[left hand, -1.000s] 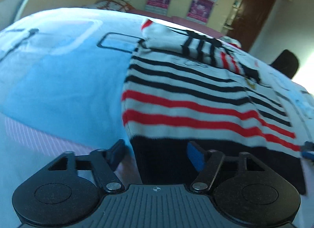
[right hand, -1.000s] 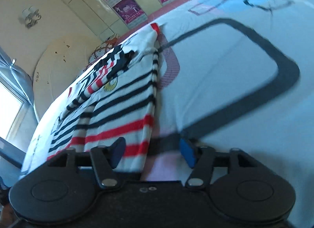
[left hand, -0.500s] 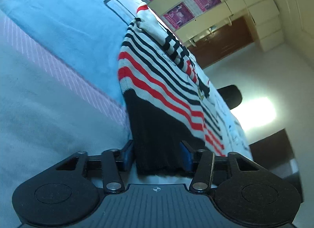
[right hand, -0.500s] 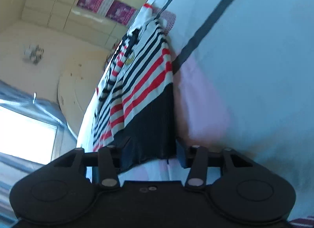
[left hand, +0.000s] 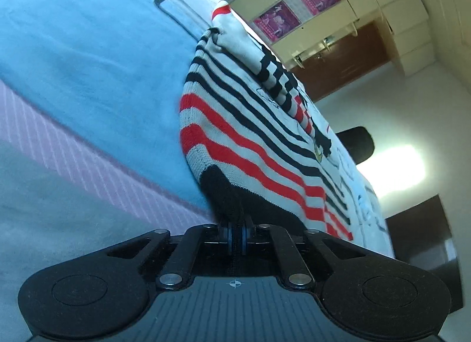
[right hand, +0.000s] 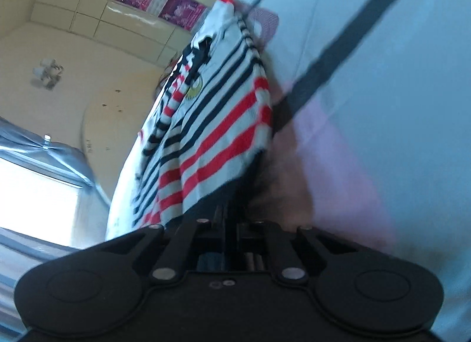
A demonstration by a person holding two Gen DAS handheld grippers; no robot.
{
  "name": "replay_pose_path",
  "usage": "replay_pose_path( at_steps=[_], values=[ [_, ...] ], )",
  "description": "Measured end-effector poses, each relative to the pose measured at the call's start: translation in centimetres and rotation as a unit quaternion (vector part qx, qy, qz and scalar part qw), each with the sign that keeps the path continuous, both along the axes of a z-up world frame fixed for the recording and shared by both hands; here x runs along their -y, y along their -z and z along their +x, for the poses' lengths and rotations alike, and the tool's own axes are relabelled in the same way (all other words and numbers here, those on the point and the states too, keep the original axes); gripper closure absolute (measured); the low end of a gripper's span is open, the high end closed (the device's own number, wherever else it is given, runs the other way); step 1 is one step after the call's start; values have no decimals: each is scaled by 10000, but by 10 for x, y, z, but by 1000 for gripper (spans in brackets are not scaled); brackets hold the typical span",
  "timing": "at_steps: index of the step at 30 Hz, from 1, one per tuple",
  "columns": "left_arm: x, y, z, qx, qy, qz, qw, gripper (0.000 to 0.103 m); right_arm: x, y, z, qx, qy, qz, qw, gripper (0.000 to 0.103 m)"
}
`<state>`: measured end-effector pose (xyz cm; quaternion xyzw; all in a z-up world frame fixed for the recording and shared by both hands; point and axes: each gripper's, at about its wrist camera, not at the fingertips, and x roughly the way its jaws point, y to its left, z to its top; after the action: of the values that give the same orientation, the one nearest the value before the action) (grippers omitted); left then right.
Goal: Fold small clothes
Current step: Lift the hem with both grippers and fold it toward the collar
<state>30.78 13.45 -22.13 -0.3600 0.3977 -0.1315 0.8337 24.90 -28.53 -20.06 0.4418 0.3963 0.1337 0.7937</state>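
Note:
A small knit sweater [left hand: 253, 124] with white, black and red stripes and a black hem lies on the light blue bedsheet [left hand: 88, 62]. My left gripper [left hand: 235, 234] is shut on the black hem at its near left corner. The sweater also shows in the right wrist view [right hand: 212, 124]. My right gripper [right hand: 231, 224] is shut on the black hem at its near right corner. Both hem corners are lifted off the sheet, and the far collar end still rests on the bed.
The bedsheet [right hand: 382, 62] has dark outlined rectangles and a pink striped band [left hand: 73, 159]. Cupboards with purple posters [left hand: 276, 18] and a brown door [left hand: 347, 59] stand behind. A black chair back [left hand: 357, 143] shows past the bed. A bright window [right hand: 35, 195] is at left.
Both grippers went from open beside the hem to shut on its black corners. The hem has risen off the sheet and both views have tilted.

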Motion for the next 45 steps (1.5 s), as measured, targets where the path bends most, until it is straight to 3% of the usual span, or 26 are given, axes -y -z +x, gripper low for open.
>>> replay_pose_path(
  at_steps=[5,8,11,12,13,15,19,22,27,36,45],
  values=[
    [-14,-29,-22,717,-297,-257,9967,98,0,-45,-17,679,30,-252,9974,97],
    [-18,-33,-29,771,-279,-67,9966,98,5,-62,-27,937,27,-373,9949,97],
    [-15,-11,-21,322,-191,402,9985,98,7,-40,-18,555,16,-579,9968,97],
    [-13,0,-20,194,-176,498,9984,98,7,-24,-12,220,15,-681,9974,97],
    [-15,4,-22,286,-271,339,9986,98,8,-6,-7,-170,37,-670,9976,97],
    [-17,3,-21,234,-352,234,9988,98,13,2,-10,-137,223,-320,9991,97],
    [-17,-4,-18,204,-357,201,9990,98,9,-4,-7,-80,215,-499,9985,97],
    [-17,-10,-19,377,-395,73,9985,98,10,-22,-8,186,262,-490,9983,97],
    [-19,-41,-13,828,-481,7,9954,98,2,-73,5,894,97,-913,9918,97],
    [-24,-106,57,1521,-499,-19,9871,98,1,-146,72,1757,-131,-1480,9732,97],
    [-18,-135,170,1779,-513,252,9824,98,12,-155,183,1985,-270,-1468,9687,97]
  ],
)
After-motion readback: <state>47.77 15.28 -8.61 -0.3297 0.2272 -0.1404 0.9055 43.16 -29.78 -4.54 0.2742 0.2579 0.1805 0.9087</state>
